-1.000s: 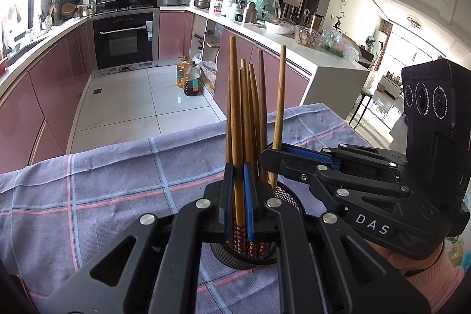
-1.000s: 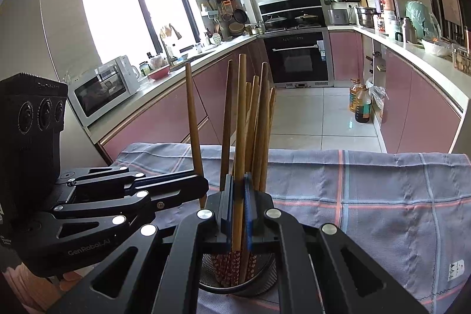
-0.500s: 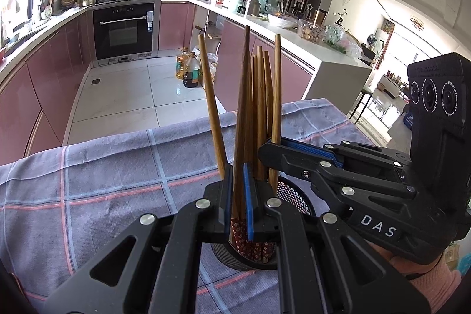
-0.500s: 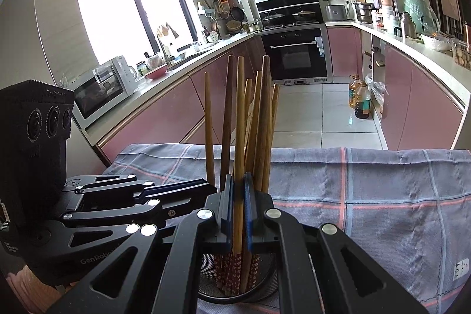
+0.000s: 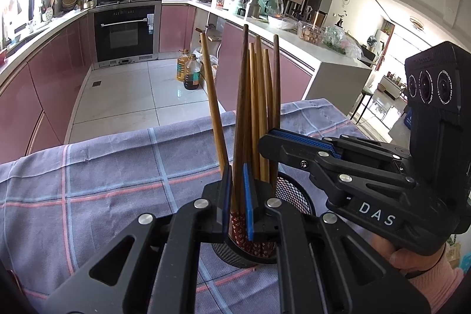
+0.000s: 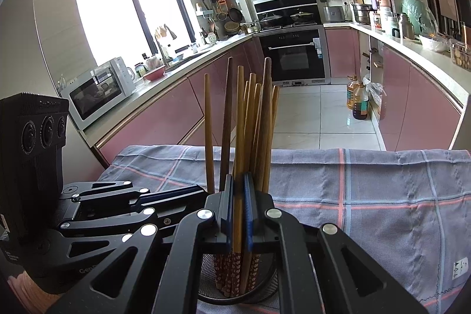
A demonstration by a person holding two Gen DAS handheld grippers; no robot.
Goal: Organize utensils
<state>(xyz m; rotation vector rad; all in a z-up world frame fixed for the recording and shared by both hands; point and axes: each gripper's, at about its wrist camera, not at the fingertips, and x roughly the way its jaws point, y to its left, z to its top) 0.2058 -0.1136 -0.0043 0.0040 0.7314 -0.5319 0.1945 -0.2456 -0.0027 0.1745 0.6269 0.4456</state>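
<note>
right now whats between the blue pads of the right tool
In the right wrist view, a light wooden chopstick is pinched between the right tool's pads, its patterned lower end standing in the mesh holder with the other chopsticks.

The upright brown wooden chopsticks (image 5: 256, 114) crowd the round black wire-mesh holder (image 5: 294, 196) just ahead of the jaws, blocking any straight path forward. The black right gripper (image 5: 266, 139) closes off the side right of the left jaws. Left of them, and beyond the holder, the grey-blue checked tablecloth (image 5: 103, 175) lies bare.
</note>
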